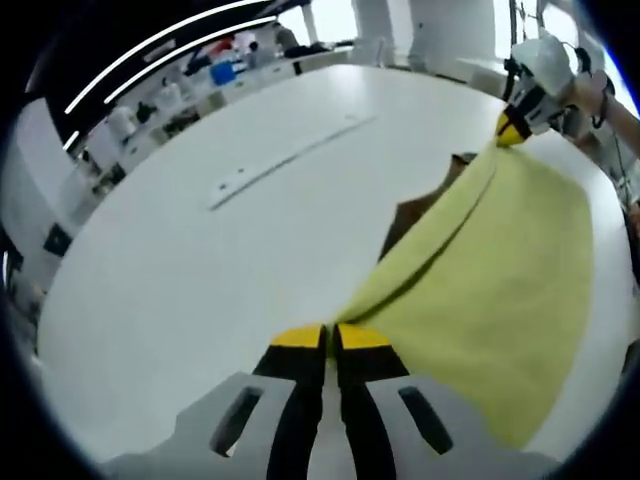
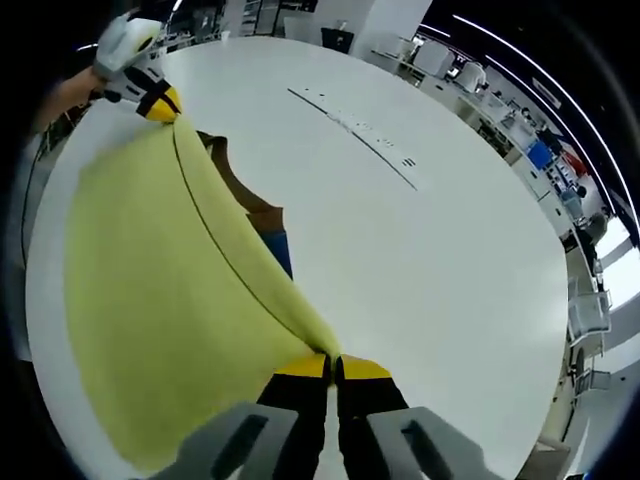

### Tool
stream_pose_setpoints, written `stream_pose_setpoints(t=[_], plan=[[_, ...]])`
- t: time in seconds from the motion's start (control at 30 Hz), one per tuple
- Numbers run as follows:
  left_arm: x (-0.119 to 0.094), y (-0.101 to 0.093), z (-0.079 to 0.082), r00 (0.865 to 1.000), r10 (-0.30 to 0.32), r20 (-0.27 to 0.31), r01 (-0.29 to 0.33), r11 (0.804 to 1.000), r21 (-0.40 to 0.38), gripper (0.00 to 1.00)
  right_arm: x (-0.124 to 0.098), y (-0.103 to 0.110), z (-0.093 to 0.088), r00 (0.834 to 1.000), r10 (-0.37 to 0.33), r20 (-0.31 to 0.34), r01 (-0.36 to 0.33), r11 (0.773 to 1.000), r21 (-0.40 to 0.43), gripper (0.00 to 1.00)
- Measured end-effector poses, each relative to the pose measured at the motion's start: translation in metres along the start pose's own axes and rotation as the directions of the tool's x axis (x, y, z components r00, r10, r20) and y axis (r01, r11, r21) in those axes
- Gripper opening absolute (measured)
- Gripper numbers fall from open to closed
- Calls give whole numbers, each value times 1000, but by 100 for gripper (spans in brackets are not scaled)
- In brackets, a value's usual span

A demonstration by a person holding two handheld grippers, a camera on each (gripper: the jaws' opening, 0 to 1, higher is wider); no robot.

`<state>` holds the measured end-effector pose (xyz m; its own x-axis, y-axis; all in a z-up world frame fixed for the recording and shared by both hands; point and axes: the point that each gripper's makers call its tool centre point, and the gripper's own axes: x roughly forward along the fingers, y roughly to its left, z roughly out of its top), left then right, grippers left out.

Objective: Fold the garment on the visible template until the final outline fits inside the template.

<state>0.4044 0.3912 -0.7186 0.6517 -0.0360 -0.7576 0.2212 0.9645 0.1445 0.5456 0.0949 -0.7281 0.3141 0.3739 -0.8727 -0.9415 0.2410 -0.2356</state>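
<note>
A yellow garment (image 1: 500, 280) hangs stretched between my two grippers above a white table (image 1: 200, 260). My left gripper (image 1: 331, 338) is shut on one corner of the garment. In the left gripper view my right gripper (image 1: 515, 128) holds the far corner at upper right. In the right gripper view my right gripper (image 2: 331, 366) is shut on its corner of the yellow garment (image 2: 160, 290), and my left gripper (image 2: 160, 103) pinches the far corner at upper left. A brown template (image 1: 420, 205) lies on the table, partly hidden under the cloth; the brown template (image 2: 245, 195) shows a blue patch (image 2: 280, 250).
A long thin strip (image 1: 290, 158) lies across the table's middle, also seen as the strip (image 2: 355, 125). Shelves and equipment (image 1: 200, 85) line the room beyond the table's far edge. A person's hand (image 1: 595, 95) holds the right gripper.
</note>
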Motion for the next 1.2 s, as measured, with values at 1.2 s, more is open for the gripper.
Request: stream_pose_setpoints(t=[1.2], plan=[[-3, 34, 8, 992, 116, 58, -112, 991, -68, 18, -10, -26, 11, 990, -112, 83, 96, 981, 170, 18]])
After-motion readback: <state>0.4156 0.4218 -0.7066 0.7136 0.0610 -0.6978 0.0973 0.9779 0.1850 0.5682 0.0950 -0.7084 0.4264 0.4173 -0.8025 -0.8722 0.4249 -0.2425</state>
